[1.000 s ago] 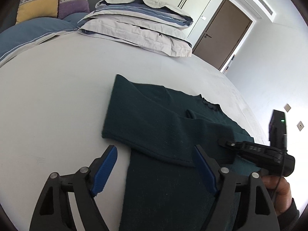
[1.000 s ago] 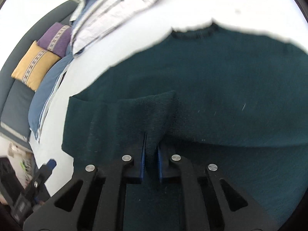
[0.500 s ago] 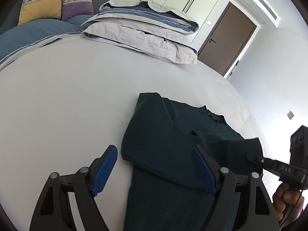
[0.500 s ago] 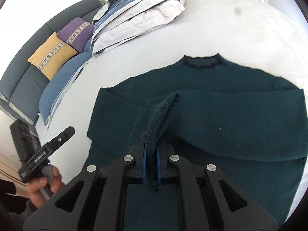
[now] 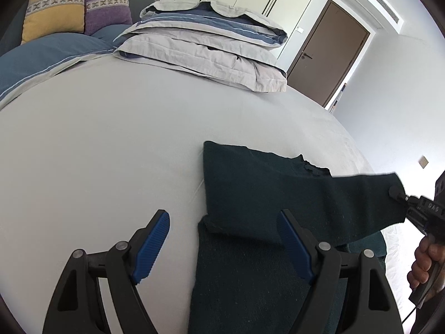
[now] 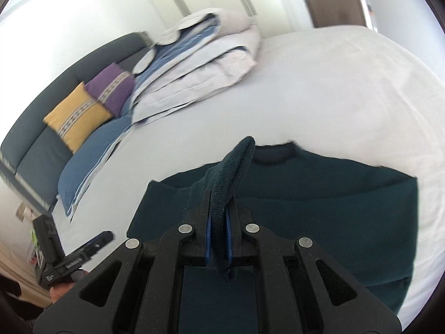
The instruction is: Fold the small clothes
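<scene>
A dark green sweater [image 5: 250, 250] lies flat on the white bed [image 5: 111, 153], neck towards the pillows. It also shows in the right wrist view [image 6: 333, 208]. My right gripper [image 6: 218, 222] is shut on the cuff of the sweater's sleeve [image 6: 236, 161] and holds it lifted above the sweater body. In the left wrist view that sleeve [image 5: 347, 194] stretches to the right towards the right gripper [image 5: 400, 197]. My left gripper [image 5: 225, 247] is open and empty above the sweater's left edge.
A stack of folded grey and blue bedding [image 5: 205, 44] lies at the far side of the bed. Yellow [image 5: 52, 5] and purple [image 5: 107, 7] cushions lean on a dark sofa. A brown door [image 5: 331, 50] stands beyond the bed.
My right gripper has lifted the sleeve cuff up and pulled it to the right, away from the sweater body. My left gripper has drawn back and stays open.
</scene>
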`<state>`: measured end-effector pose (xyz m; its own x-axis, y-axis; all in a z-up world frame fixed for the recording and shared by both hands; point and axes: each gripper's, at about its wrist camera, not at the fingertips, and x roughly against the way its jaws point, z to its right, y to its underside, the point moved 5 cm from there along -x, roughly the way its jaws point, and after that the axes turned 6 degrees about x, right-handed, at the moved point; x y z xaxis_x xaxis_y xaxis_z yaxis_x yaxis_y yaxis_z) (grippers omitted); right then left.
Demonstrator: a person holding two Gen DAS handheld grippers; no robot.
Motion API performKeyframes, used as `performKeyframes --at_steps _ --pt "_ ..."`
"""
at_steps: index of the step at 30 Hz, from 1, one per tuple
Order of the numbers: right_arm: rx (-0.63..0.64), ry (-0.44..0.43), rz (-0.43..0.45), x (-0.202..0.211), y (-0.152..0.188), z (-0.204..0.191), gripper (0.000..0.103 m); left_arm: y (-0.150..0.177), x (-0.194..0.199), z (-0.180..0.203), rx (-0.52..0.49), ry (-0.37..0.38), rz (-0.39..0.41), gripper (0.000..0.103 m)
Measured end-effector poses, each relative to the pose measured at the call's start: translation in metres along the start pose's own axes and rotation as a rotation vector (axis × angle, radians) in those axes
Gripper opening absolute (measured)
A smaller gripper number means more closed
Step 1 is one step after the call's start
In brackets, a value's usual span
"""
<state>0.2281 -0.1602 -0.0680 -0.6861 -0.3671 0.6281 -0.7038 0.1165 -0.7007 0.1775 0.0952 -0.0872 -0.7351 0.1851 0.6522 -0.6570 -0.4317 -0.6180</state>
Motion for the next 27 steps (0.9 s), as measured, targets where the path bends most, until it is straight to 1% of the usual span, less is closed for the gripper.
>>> performKeyframes --at_steps 2,3,4,7,8,11,13,14,17,20,21,22,25,27 --pt "-0.072 0.029 -0.041 -0.011 0.010 0.038 0.007 -0.004 -0.007 0.002 -0.014 -0.013 -0.004 0.081" --pt "-0.125 0.060 -0.070 -0.020 0.020 0.065 0.007 -0.006 -0.011 0.003 -0.020 -0.022 -0.007 0.081" --pt "-0.156 0.091 -0.092 -0.026 0.028 0.083 0.007 -0.007 -0.017 0.004 -0.029 -0.030 -0.016 0.081" --pt "-0.202 0.124 -0.158 -0.049 0.050 0.114 0.007 -0.012 -0.036 0.009 -0.046 -0.049 -0.043 0.081" --pt "-0.213 0.117 -0.159 -0.052 0.055 0.119 0.007 -0.015 -0.040 0.009 -0.048 -0.050 -0.047 0.081" --pt "-0.225 0.094 -0.134 -0.055 0.058 0.123 0.007 -0.027 -0.057 0.012 -0.064 -0.071 -0.056 0.075" --pt "-0.211 0.092 -0.138 -0.056 0.058 0.124 0.007 -0.034 -0.068 0.015 -0.073 -0.079 -0.066 0.066" --pt "-0.203 0.093 -0.140 -0.055 0.059 0.123 0.007 -0.038 -0.074 0.017 -0.076 -0.082 -0.073 0.060" --pt "-0.166 0.109 -0.145 -0.054 0.059 0.118 0.008 -0.047 -0.092 0.028 -0.119 -0.104 -0.076 0.058" --pt "-0.127 0.128 -0.146 -0.056 0.061 0.108 0.009 -0.052 -0.117 0.040 -0.167 -0.132 -0.096 0.057" --pt "-0.111 0.138 -0.146 -0.056 0.061 0.106 0.009 -0.054 -0.124 0.041 -0.180 -0.146 -0.101 0.054" --pt "-0.105 0.144 -0.145 -0.055 0.061 0.105 0.009 -0.057 -0.137 0.042 -0.200 -0.176 -0.109 0.054" --pt "-0.120 0.167 -0.132 -0.049 0.060 0.107 0.007 -0.057 -0.159 0.033 -0.195 -0.210 -0.149 0.054" --pt "-0.143 0.172 -0.106 -0.040 0.059 0.110 0.007 -0.058 -0.163 0.027 -0.191 -0.198 -0.144 0.057"
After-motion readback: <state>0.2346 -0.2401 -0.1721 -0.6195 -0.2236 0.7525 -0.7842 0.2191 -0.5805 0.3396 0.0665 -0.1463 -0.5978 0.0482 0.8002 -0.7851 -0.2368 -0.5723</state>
